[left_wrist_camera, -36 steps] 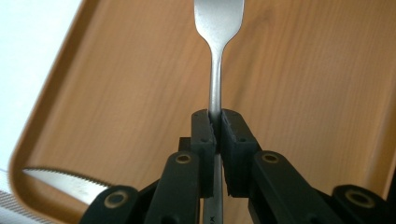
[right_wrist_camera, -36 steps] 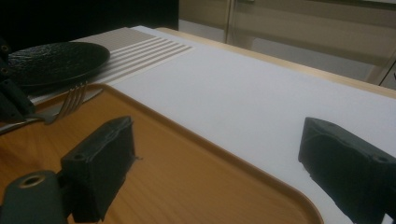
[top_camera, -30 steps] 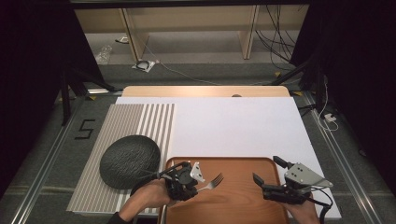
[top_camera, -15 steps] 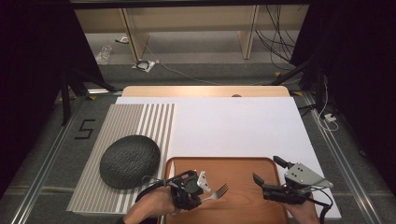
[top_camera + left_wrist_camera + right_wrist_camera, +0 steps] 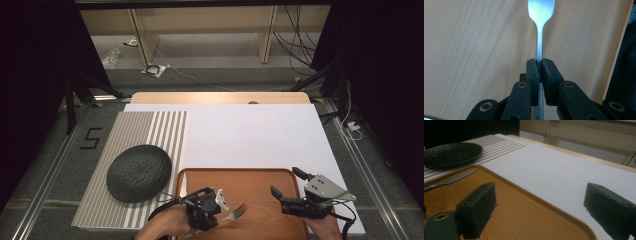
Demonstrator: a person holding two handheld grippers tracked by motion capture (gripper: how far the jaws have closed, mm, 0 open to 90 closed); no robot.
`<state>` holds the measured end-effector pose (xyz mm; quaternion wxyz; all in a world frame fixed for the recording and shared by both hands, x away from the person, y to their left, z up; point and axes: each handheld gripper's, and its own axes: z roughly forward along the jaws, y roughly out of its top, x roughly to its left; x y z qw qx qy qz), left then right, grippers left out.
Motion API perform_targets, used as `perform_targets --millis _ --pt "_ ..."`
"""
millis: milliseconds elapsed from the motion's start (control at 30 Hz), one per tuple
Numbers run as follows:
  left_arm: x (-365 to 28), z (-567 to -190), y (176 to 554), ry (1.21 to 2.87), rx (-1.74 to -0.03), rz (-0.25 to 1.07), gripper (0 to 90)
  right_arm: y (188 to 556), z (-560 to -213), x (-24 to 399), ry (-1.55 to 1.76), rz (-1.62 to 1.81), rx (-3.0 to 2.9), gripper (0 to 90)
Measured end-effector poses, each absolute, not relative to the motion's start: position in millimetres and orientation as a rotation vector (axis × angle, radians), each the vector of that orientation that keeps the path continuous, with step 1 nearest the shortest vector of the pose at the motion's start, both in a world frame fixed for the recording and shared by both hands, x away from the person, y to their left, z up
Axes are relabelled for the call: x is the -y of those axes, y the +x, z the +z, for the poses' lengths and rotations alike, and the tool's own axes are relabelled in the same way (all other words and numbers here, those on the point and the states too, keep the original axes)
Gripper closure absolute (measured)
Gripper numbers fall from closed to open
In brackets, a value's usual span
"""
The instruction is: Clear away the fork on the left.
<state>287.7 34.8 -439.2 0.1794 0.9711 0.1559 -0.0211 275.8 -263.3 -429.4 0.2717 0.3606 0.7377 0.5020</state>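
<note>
Left gripper (image 5: 212, 207): fingers (image 5: 534, 72) clenched on the fork (image 5: 539, 37) by its handle; fork held over the tray (image 5: 260, 182), near the tray's front-left corner, tines toward the tray's middle; right gripper (image 5: 287, 187): fingers (image 5: 477, 206) spread wide, grasping nothing, above the tray's right edge; plate (image 5: 138, 172) on the striped mat (image 5: 150, 130), at the worktop (image 5: 250, 130) left side; tray at the worktop's front edge.

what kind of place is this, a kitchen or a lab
Likely a lab recording setup, not a kitchen: a tabletop staged with a striped placemat, dark plate and wooden tray, with loose cables behind.
</note>
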Motion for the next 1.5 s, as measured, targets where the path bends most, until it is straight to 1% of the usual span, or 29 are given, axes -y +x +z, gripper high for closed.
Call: perform_targets --millis 467,867,933,1000,1033,1067,1133,1167,1200,1233,1267,1300,1367,1500 --pt "-38 -450 286 2.754 -0.503 -0.107 84.0 275 -429 263 0.967 1.35 -1.99 11.7" --pt "-43 -456 286 2.79 -0.505 -0.121 83.4 275 -429 263 0.965 1.35 -1.993 11.7" --pt "-43 -456 286 2.791 -0.507 -0.105 80.8 275 -429 263 0.966 1.349 -1.993 11.7" --pt "-43 -453 286 2.766 -0.515 -0.107 72.6 275 -429 263 0.967 1.348 -1.993 11.7" --pt "-43 -453 286 2.766 -0.515 -0.107 70.4 275 -429 263 0.967 1.348 -1.993 11.7" --pt "-43 -449 285 2.723 -0.524 -0.089 70.1 275 -429 263 0.966 1.35 -1.993 11.7" --pt "-42 -447 284 2.71 -0.507 -0.077 73.3 275 -429 263 0.966 1.348 -1.993 11.7" --pt "-41 -446 283 2.692 -0.492 -0.066 73.3 275 -430 263 0.967 1.346 -1.995 11.7" --pt "-39 -445 280 2.671 -0.449 -0.05 78.6 275 -430 262 0.964 1.345 -1.996 11.7" --pt "-39 -445 280 2.671 -0.449 -0.05 80.9 275 -430 262 0.965 1.347 -1.996 11.7" --pt "-38 -445 279 2.671 -0.435 -0.04 80.9 275 -430 262 0.965 1.347 -1.996 11.7" --pt "-35 -448 277 2.661 -0.421 0.01 84.7 275 -430 262 0.965 1.35 -1.992 11.7" --pt "-32 -451 275 2.658 -0.399 0.013 89.5 275 -430 262 0.963 1.348 -1.993 11.7" --pt "-28 -459 271 2.671 -0.37 -0.006 89.7 275 -430 262 0.964 1.351 -1.991 11.7"
